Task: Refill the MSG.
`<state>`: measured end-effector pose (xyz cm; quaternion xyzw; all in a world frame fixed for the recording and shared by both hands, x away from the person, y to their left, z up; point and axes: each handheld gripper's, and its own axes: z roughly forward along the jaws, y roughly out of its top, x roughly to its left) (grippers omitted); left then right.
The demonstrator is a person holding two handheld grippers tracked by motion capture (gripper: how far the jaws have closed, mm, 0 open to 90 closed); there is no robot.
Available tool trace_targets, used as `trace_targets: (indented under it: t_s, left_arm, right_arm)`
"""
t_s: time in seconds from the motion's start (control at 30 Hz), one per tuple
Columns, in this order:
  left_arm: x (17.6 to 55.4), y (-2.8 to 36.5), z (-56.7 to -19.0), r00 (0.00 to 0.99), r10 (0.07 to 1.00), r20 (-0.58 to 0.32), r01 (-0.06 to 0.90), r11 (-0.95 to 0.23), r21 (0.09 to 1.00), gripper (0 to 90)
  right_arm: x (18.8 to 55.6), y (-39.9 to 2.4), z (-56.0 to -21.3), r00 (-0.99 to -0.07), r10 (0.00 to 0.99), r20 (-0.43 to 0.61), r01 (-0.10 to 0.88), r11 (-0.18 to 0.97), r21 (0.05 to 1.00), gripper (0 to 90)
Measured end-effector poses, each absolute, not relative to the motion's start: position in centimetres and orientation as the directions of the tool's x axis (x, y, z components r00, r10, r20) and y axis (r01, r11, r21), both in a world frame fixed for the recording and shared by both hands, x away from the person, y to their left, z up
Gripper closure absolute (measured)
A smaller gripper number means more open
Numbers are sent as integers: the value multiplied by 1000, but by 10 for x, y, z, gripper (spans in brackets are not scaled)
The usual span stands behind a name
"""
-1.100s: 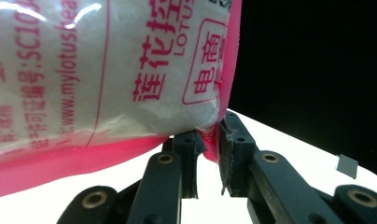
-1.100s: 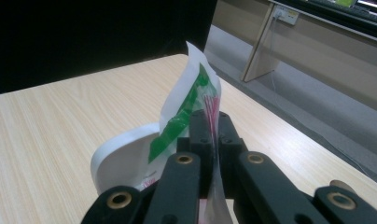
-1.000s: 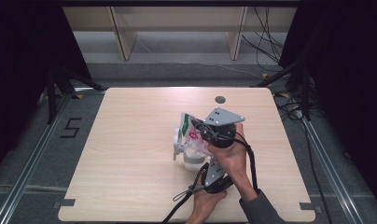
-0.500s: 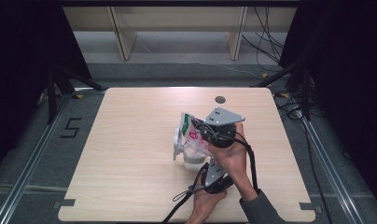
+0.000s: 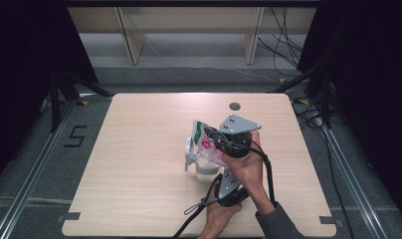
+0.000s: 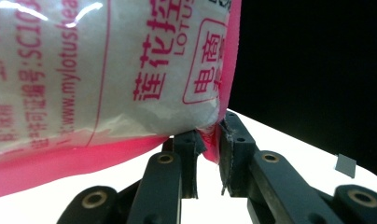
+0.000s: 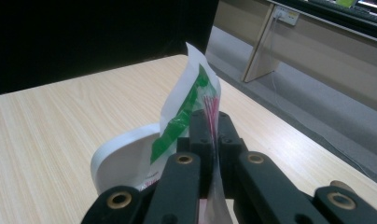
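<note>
Nothing has moved: both grippers, left (image 6: 207, 140) and right (image 7: 210, 126), stay clamped on the salt bag (image 5: 205, 142), tilted over the white cup (image 5: 201, 167) at its 6 o'clock; pouring holds steady.

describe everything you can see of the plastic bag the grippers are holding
The bag is a soft, translucent white pouch with pink sealed edges, red printed characters and a green patch near its upper corner. It holds what looks like white grains. It is held above the table, tilted over a white cup. The left gripper pinches a pink corner; the right gripper is shut on another edge.
</note>
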<state>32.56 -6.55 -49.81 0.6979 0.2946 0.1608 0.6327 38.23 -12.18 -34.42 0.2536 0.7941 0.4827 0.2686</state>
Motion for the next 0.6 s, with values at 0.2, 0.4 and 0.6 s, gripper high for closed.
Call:
trace_targets:
  t_s: [0.2,0.4,0.6]
  left_arm:
    - [326,-65,-498,774,615,-149,209,-26,978,781]
    - [324,-72,-498,762,608,-224,226,75,971,781]
    - [324,-72,-498,762,608,-226,228,75,971,781]
  right_arm:
    - [382,-121,-344,-731,660,-174,148,402,903,893]
    - [380,-119,-344,-741,649,-171,155,414,897,893]
    - [380,-117,-345,-740,647,-183,152,426,892,893]
